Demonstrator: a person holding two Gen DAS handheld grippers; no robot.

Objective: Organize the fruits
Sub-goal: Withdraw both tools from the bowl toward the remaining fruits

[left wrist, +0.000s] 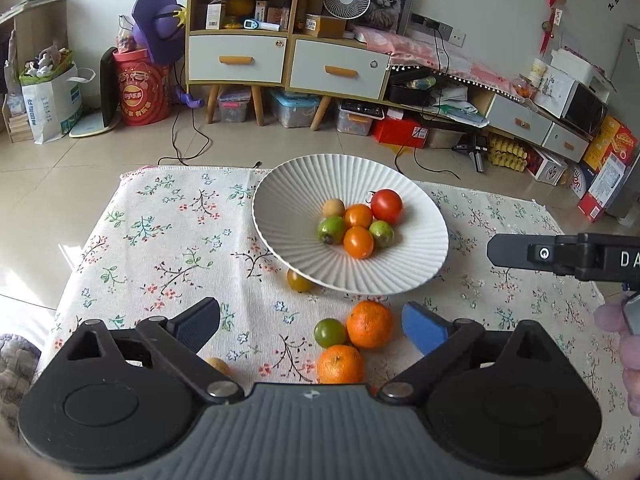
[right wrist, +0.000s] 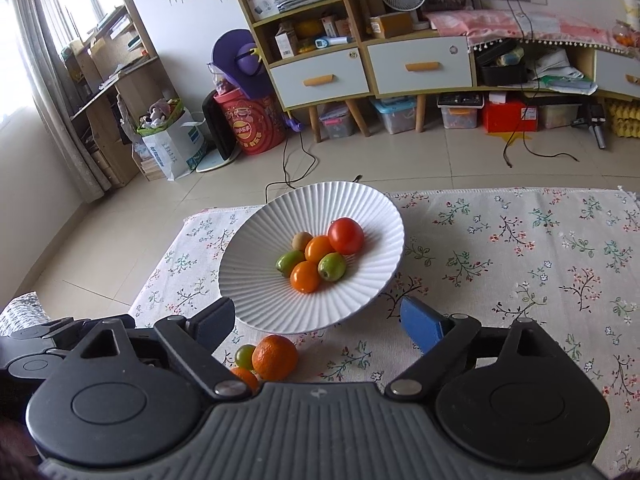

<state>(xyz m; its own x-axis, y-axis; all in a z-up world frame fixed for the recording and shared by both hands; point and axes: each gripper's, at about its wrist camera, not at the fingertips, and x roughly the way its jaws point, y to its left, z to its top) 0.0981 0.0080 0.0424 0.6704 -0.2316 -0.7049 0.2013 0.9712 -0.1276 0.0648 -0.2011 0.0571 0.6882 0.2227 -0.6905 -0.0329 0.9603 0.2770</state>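
Floral tablecloth spreads ahead of my left gripper and right gripper, both wide open and empty, since loose oranges lie short of the ribbed bowl

A white ribbed bowl sits on a floral tablecloth, holding a red tomato, two small oranges, two green fruits and one tan fruit clustered together. In front of the bowl, on the cloth, lie two mandarins, a green fruit, and a yellowish fruit partly tucked under the bowl's rim.
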